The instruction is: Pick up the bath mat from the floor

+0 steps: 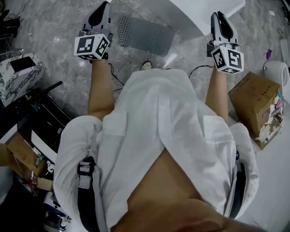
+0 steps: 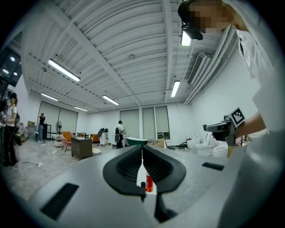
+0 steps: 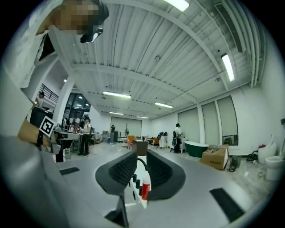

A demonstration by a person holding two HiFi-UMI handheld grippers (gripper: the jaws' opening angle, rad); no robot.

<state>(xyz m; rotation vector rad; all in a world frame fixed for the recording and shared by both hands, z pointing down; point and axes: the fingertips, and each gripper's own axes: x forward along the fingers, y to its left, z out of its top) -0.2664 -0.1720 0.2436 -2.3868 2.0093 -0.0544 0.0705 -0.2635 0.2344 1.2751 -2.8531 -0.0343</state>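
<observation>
Looking down past my white shirt [image 1: 154,118], I hold both grippers out above the grey marble floor [image 1: 54,27]. My left gripper [image 2: 142,150] has its jaws pressed together on nothing. My right gripper [image 3: 141,156] shows a narrow slit between its jaws, also empty. Farther off, the grey bath mat [image 1: 146,35] lies flat on the floor between the two, nearer the left one.

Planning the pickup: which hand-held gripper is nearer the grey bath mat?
The left hand-held gripper: in the head view the bath mat lies right beside its tip, while the right hand-held gripper is well off to the mat's far side.
</observation>
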